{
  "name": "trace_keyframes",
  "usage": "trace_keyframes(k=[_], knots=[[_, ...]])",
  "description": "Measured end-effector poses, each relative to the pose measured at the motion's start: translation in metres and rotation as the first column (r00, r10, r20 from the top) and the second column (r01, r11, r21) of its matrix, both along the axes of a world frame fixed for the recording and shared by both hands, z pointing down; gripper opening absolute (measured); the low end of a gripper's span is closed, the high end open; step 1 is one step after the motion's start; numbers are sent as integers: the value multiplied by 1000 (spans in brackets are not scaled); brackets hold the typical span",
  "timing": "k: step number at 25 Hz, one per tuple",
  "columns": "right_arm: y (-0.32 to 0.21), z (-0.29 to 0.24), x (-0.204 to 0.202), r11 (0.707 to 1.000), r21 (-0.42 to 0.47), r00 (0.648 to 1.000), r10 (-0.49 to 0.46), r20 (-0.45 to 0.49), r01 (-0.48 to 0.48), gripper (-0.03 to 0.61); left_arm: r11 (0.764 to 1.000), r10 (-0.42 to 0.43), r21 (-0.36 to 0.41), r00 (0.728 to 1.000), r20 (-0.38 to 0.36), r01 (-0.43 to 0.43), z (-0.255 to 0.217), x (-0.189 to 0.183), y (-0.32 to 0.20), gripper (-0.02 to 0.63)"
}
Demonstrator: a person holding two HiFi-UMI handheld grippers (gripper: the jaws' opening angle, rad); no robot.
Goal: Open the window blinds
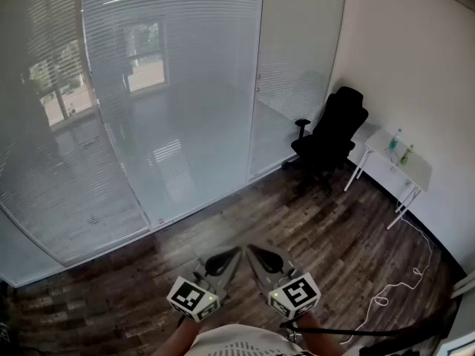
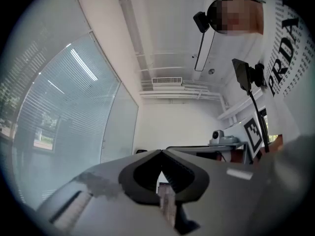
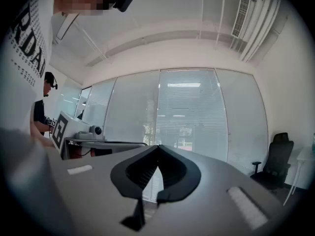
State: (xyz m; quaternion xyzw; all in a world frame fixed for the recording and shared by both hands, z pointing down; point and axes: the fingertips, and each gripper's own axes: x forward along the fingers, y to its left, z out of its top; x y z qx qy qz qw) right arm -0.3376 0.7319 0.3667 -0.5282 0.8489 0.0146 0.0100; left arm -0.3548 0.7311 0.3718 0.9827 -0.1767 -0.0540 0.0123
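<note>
Left gripper (image 1: 231, 256) and right gripper (image 1: 256, 254): both clenched, empty, level, side by side, well apart from the blinds (image 1: 174, 87).

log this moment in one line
blinds: down, untouched | left gripper: jaws shut, empty | right gripper: jaws shut, empty | both short of blinds

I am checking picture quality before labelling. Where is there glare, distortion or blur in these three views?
Head view: the blinds carry hazy reflections, and straight lines bow. Left gripper view: strong fisheye, black corners, the left gripper looks soft. Right gripper view: same fisheye; bright streaks glare on the blinds.
</note>
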Motion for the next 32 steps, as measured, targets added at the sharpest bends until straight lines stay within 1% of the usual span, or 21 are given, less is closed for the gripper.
trace_keyframes(k=[6,10,13,22,27,32], knots=[[2,3,-3,1000,-5,1000,1,-4,-1,8,1000,0,-2,1000,-5,0,1,-2,2,-3],[2,4,-1,1000,4,999,24,27,-24,9,1000,18,0,1000,-13,-18,6,0,3,-3],[2,9,-1,1000,2,999,22,35,-22,9,1000,9,-10,1000,-2,-9,6,-1,3,-3],[1,13,-15,1000,-16,1000,20,8,-20,9,999,31,-22,999,-16,-31,15,-11,0,-6],[-2,16,-28,999,-1,999,33,3,-33,9,1000,23,-7,999,-25,-23,11,-24,-2,-7],[-7,19,-27,999,-5,999,43,-8,-43,9,999,42,-7,999,-20,-42,15,-21,-5,-8]])
